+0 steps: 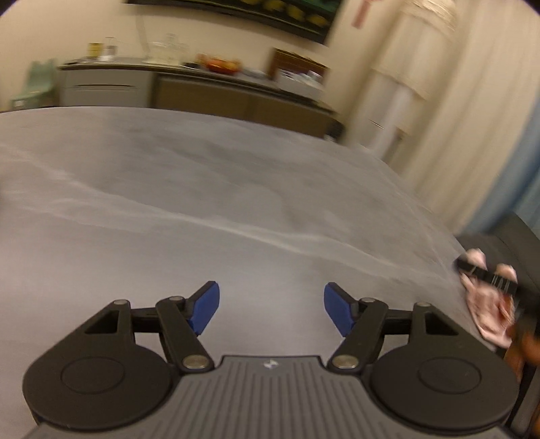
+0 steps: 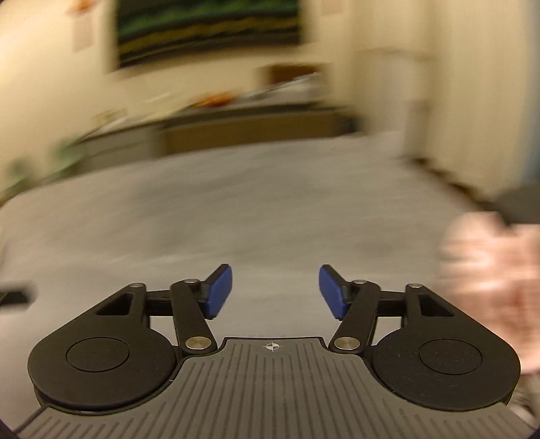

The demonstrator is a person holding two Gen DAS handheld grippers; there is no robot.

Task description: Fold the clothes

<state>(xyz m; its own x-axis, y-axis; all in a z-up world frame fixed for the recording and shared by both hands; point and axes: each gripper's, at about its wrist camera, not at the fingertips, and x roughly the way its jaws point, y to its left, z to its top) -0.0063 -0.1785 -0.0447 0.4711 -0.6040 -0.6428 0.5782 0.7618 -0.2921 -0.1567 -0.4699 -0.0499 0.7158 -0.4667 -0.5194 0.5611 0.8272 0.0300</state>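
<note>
Both grippers hang over a wide grey bed (image 1: 202, 209), and neither is carrying anything. The left gripper (image 1: 271, 309) has its blue pads (image 1: 204, 309) spread apart, with only bare sheet showing between them. The right gripper (image 2: 275, 292) looks the same: pads (image 2: 219, 292) set wide, nothing in the gap.

The pink cloth (image 1: 486, 304) lies bunched at the bed's right edge, well off to the side of both grippers. From the left wrist it is fairly sharp, with a black bar (image 1: 486, 273) crossing in front of it; what that bar belongs to I cannot tell. From the right wrist the cloth (image 2: 489, 290) is just a pale pink smear on the right.

The left view also picks out a sideboard (image 1: 189, 91) with clutter on top and cream curtains (image 1: 472, 118). The right view blurs all that, but shows a dark painting (image 2: 209, 30) on the wall.
</note>
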